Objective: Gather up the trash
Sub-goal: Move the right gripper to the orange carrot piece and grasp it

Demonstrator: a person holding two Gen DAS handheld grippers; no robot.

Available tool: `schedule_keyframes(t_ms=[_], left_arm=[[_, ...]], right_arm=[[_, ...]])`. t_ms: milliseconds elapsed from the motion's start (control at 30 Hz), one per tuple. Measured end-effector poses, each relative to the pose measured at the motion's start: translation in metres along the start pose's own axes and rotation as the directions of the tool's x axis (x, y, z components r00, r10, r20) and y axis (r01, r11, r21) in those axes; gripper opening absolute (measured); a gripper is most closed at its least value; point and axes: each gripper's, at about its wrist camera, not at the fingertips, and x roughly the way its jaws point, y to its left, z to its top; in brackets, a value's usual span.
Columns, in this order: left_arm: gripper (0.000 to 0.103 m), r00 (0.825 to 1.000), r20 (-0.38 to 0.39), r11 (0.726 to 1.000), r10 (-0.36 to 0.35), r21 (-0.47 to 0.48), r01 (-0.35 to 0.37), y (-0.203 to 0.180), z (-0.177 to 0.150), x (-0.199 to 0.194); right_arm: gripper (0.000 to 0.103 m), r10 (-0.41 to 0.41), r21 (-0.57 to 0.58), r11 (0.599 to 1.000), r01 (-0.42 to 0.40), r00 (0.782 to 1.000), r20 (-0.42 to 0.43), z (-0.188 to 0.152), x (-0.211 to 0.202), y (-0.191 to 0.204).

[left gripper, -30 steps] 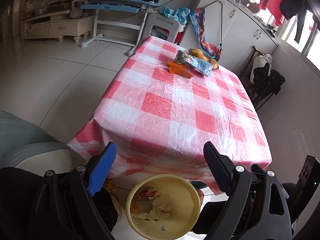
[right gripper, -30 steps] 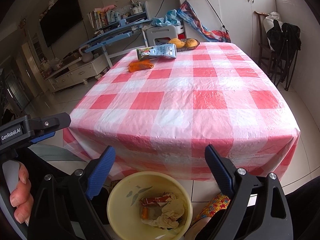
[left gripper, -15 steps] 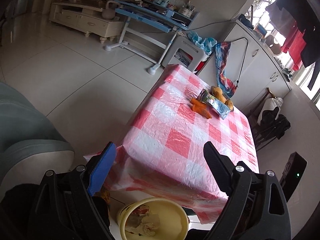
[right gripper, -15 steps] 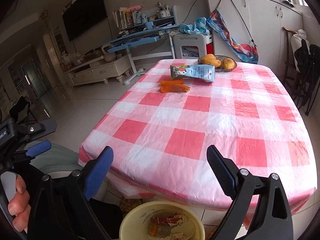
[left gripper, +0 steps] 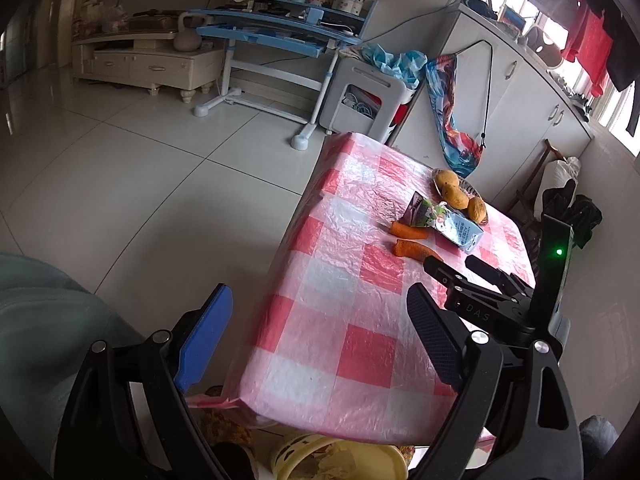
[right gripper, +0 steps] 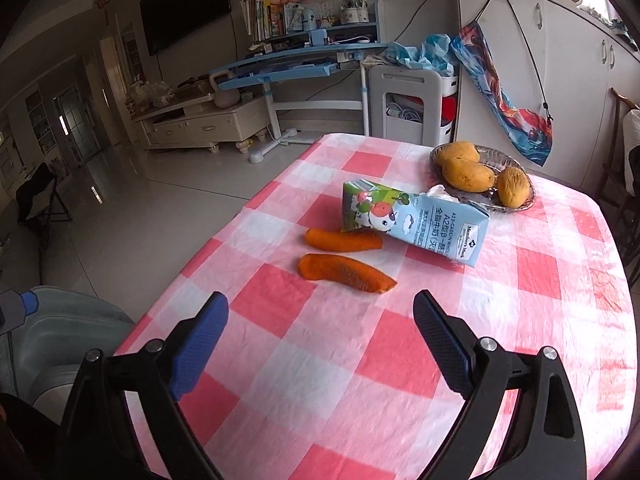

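- While spread wide over the pink-checked tablecloth (right gripper: 400, 360), right gripper (right gripper: 320, 340) empty, nothing between its blue and black fingers.
- Nearer carrot piece (right gripper: 346, 272) lying at 12 o'clock from that gripper, near but apart from the fingertips, flat on the cloth.
- Second carrot piece (right gripper: 342, 240) just beyond the first, one end touching or tucked under the milk carton (right gripper: 416, 220); cannot tell which.
- Milk carton on its side, at about 1 o'clock from the right gripper, squashed at the far end, just beside the glass fruit dish (right gripper: 516, 204).
- Three mangoes (right gripper: 468, 176) in that dish, at 1 o'clock, farther off.
- Left gripper (left gripper: 320, 340) also wide open and holding nothing, hanging over the near left edge of the table.
- Seen from the left wrist: carrot pieces (left gripper: 414, 249) and milk carton (left gripper: 452, 226) at 1 o'clock, well apart from the left fingertips; right gripper (left gripper: 460, 268) reaching in from 3 o'clock, its tips close to the nearer carrot.
- Yellow trash bin (left gripper: 304, 456) at 6 o'clock below the table edge, only its rim and some crumpled paper showing.
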Motion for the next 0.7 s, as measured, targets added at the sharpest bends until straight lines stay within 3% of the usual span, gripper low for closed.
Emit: schedule_keyframes(t_ms=[100, 333, 467, 500, 567, 700], left_arm=[[0.085, 1.0, -0.013, 0.999, 0.0, 0.047, 0.0, -0.009, 0.011, 0.015], [0.085, 0.999, -0.044, 0.989, 0.009, 0.148, -0.003, -0.037, 0.043, 0.059], [0.085, 0.999, -0.052, 0.988, -0.002, 0.156, 0.01, -0.042, 0.057, 0.081], [0.085, 0.998, -0.062, 0.987, -0.009, 0.157, 0.019, -0.044, 0.06, 0.087], [0.085, 0.994, -0.099, 0.988, -0.042, 0.141, 0.056, -0.049, 0.062, 0.101], [0.085, 0.968, -0.186, 0.98, -0.168, 0.074, 0.185, -0.069, 0.057, 0.124]], right_arm=[[0.08, 0.024, -0.004, 1.0, -0.024, 0.999, -0.045, 0.005, 0.019, -0.01], [0.072, 0.056, -0.044, 0.997, -0.061, 0.994, -0.096, 0.014, 0.047, -0.012], [0.051, 0.07, -0.095, 0.992, -0.085, 0.987, -0.147, 0.011, 0.055, -0.007], [0.035, 0.074, -0.108, 0.99, -0.092, 0.985, -0.157, 0.01, 0.054, -0.005], [0.023, 0.069, -0.137, 0.986, -0.093, 0.983, -0.173, 0.007, 0.049, -0.005], [0.018, 0.054, -0.135, 0.987, -0.083, 0.977, -0.206, 0.0, 0.028, -0.02]])
